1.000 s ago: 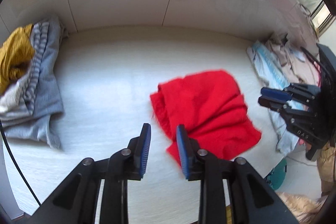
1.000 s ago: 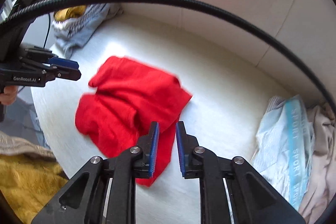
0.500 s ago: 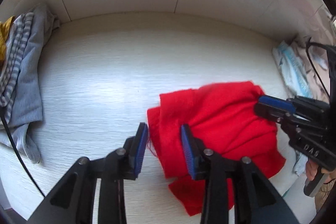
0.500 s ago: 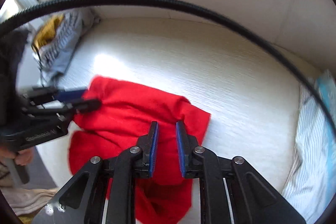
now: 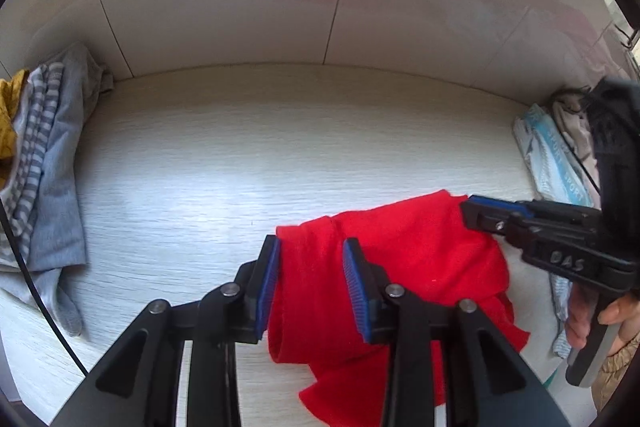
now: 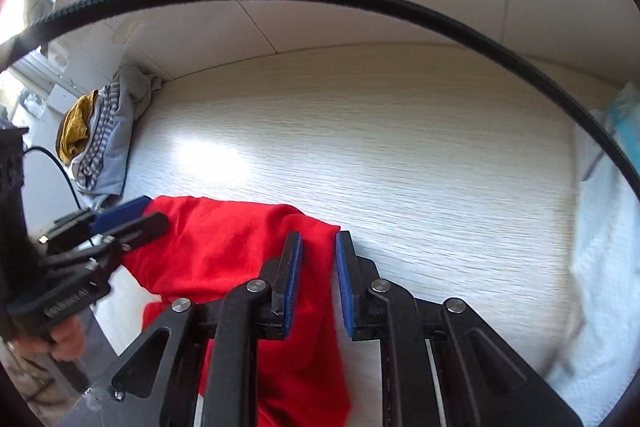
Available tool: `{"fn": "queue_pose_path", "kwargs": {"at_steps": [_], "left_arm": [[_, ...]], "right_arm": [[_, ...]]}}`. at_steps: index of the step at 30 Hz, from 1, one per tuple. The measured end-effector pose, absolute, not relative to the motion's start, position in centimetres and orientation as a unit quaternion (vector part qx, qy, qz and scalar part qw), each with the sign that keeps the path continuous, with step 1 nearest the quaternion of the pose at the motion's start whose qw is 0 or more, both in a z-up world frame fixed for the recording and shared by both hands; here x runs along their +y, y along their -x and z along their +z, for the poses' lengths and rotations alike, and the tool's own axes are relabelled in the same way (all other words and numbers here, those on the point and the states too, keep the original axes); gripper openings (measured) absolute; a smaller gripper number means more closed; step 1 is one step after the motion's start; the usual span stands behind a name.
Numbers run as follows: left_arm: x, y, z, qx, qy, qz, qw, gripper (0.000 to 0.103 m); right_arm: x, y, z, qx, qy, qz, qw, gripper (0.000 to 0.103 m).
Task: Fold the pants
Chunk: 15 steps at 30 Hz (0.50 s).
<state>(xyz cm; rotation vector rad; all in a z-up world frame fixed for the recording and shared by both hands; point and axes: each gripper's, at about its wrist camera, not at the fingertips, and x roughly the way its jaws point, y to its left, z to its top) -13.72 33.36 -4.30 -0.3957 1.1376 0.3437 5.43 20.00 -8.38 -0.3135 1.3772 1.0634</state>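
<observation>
Both grippers are down over the red pants (image 5: 404,267), which lie crumpled in a heap on the pale wood-grain table (image 5: 248,147), at its near edge, part hanging off toward the person. Looks like the pick-up step, i.e. getting hold of the cloth so it can be spread flat before any fold; nothing folded yet by my read. The left gripper (image 5: 310,281) points steeply down w/ its blue pads part open. The left edge of the red heap sits between them, but the pads don't look pressed on it, so no hold yet. The right gripper (image 6: 318,279) has its jaws set to a narrow gap, a ridge of red cloth running up between the pads. Can't tell if it's truly pinched or just lying in the gap. Next move, I'd say: close both on the cloth, at two spots well apart, e.g. waistband corners, then lift and shake out. The fabric is soft and bunched, so a pinch could catch more than one layer. No bins or baskets here. Only loose laundry: a grey and striped pile w/ a mustard piece (image 5: 36,163) well off to the left of the left fingers, and light blue-white clothes (image 5: 556,163) beyond the right gripper.
</observation>
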Motion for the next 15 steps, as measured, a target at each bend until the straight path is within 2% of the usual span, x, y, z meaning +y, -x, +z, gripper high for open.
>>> {"fn": "queue_pose_path", "kwargs": {"at_steps": [1,2,3,8,15], "left_arm": [[33.4,13.7,-4.7,0.536,0.18,0.167,0.807,0.034],[33.4,13.8,-4.9,0.54,0.173,0.173,0.805,0.035],[33.4,13.9,-5.3,0.546,0.168,0.176,0.801,0.035],[33.6,14.0,-5.2,0.544,0.177,0.179,0.8,0.039],[33.1,11.9,-5.3,0.544,0.193,0.169,0.799,0.04]], "right_arm": [[20.2,-5.3,-8.4,0.6,0.133,0.467,0.636,0.018],[20.2,-5.2,-8.2,0.591,0.134,0.466,0.645,0.007],[20.0,-5.0,-7.7,0.578,0.133,0.468,0.655,0.004],[18.4,-5.7,-5.5,0.541,0.122,0.438,0.708,0.004],[19.3,-5.7,-7.6,0.546,0.148,0.416,0.712,0.004]]}}
